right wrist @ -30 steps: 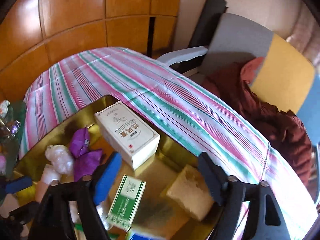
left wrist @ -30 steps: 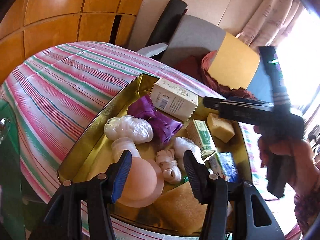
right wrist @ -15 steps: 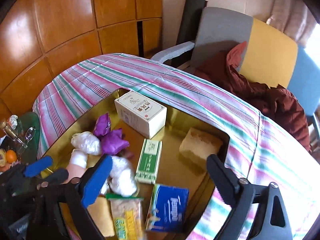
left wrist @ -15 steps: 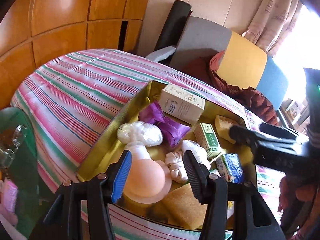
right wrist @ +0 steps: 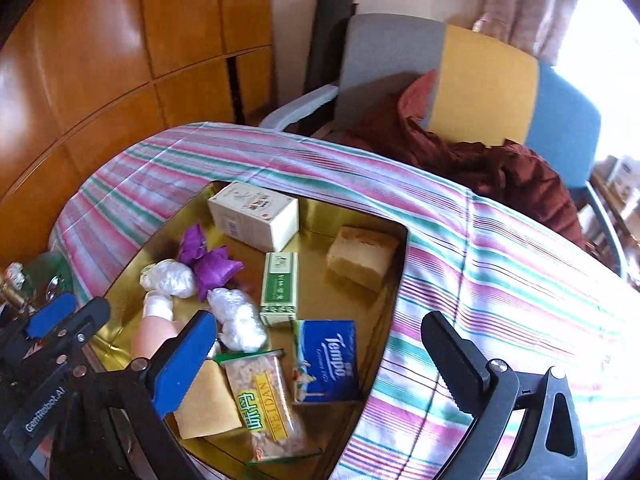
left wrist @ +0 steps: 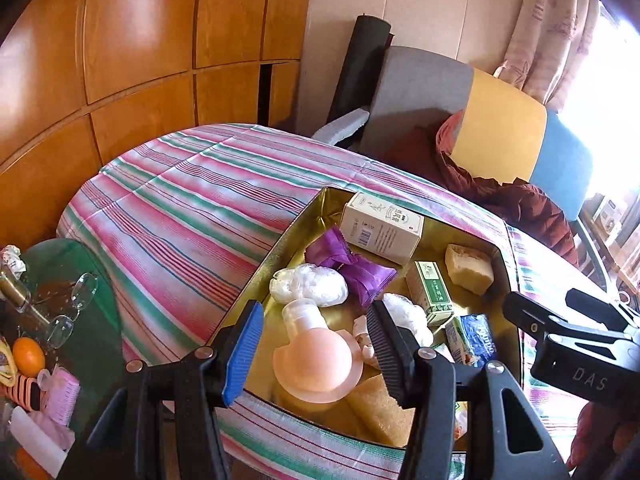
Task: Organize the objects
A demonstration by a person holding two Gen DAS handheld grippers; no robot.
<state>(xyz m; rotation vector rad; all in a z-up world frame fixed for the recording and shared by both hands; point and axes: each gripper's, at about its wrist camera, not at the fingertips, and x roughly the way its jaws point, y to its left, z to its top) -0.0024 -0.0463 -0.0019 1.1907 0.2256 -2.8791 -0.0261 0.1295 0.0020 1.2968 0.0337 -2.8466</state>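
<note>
A striped cloth (left wrist: pixel 192 216) of pink, green and white covers the table. Past the table's far edge stands a chair (right wrist: pixel 472 76) with grey, yellow and blue panels, a dark red garment (right wrist: pixel 480 168) heaped on it. Wooden panelling (left wrist: pixel 120 40) lines the wall. By the table's left edge, a green glass side table (left wrist: pixel 92 332) carries eyeglasses (left wrist: pixel 72 304) and an orange (left wrist: pixel 28 358).

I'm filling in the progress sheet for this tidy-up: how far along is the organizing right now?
Looks mostly done: the gold tray on the striped tablecloth already holds the white box, purple wrappers, green box, tissue pack and snack bag. Nothing is in hand: the left gripper is open above the tray, and the right gripper is opening, empty. What remains cannot be told.
</note>
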